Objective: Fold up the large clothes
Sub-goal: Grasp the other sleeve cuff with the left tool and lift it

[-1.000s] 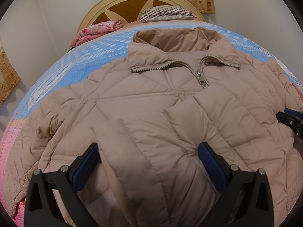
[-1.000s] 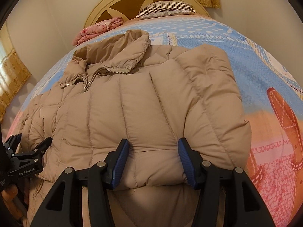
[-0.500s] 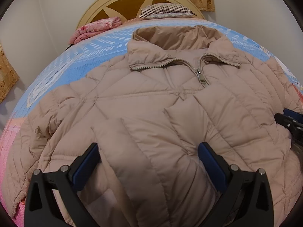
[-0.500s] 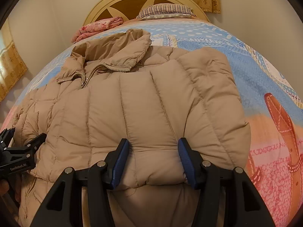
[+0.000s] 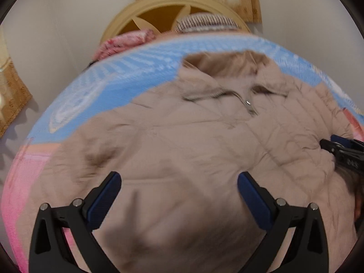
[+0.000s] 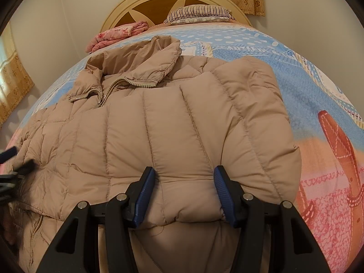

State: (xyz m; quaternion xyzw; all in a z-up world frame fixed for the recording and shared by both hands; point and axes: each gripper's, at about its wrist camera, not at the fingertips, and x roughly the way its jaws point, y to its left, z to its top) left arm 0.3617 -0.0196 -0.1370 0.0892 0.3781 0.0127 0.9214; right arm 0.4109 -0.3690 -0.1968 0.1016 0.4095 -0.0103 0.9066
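A large beige puffer jacket (image 5: 186, 136) lies front up on the bed, collar toward the headboard, zip partly open. It also shows in the right wrist view (image 6: 159, 132), with its right sleeve folded across the chest. My left gripper (image 5: 179, 195) is open above the jacket's lower left part, blurred by motion. My right gripper (image 6: 184, 188) has its jaws partly closed around the folded sleeve's cuff (image 6: 188, 198), pinching the padding between its blue pads. The right gripper shows at the right edge of the left view (image 5: 341, 152).
The bed has a blue, pink and orange patterned blanket (image 6: 307, 113). A striped pillow (image 6: 200, 13) and a folded pink quilt (image 6: 118, 34) lie by the round wooden headboard (image 6: 159, 2). Curtains hang at the left (image 6: 13, 86) and behind the headboard.
My left gripper has let the left sleeve drop and lifted back; the view is now blurred and the sleeve fold is gone from between its jaws. The right gripper still holds its cuff.
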